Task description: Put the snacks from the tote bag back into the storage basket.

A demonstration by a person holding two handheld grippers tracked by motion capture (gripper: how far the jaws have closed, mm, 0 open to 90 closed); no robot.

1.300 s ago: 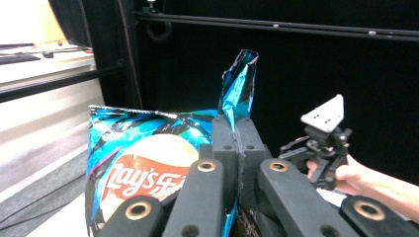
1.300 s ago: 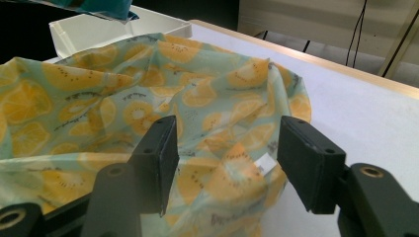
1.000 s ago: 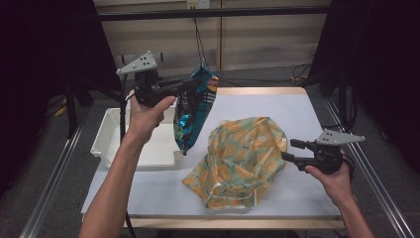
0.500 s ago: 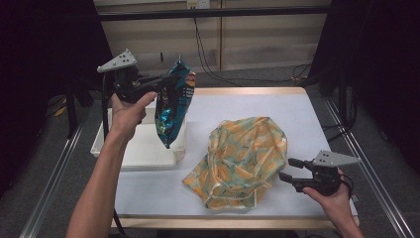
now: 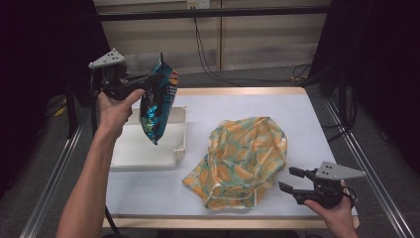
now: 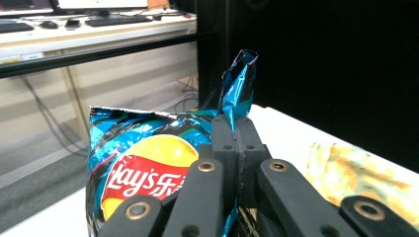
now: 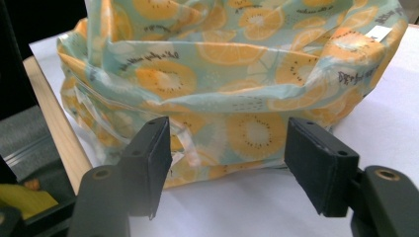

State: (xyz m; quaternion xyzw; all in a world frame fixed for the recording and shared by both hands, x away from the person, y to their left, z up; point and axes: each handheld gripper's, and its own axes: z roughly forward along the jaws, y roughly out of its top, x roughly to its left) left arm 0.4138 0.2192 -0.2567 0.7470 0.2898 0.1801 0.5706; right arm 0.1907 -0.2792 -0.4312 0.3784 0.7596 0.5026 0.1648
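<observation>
**Chip bag up in left claw, right claw released by the fruit-print bag**

While the left claw stays out over the left side of the surface, it is clenched on a blue Lay's chip bag, gripping it by the crimped top corner. Left gripper view: jaws pressed together on the foil, the pinched corner of the chip bag sticking up above them, red-and-yellow logo facing the camera. The bag hangs tilted, clear of the surface, its lower end above the white tray. Compared with a second ago, it has shifted left, away from the middle and toward the tray.

Right claw is low at the near right corner of the surface, pointing at the orange-slice print plastic bag. Jaws released and have just been opening; nothing between the pads. In the right gripper view the plastic bag lies crumpled just ahead of the claw, near but not touching. That hand has dropped lower and nearer the front edge than a second ago.

Plastic bag sits mid-surface, just right of the tray, mouth side toward the near edge.
</observation>
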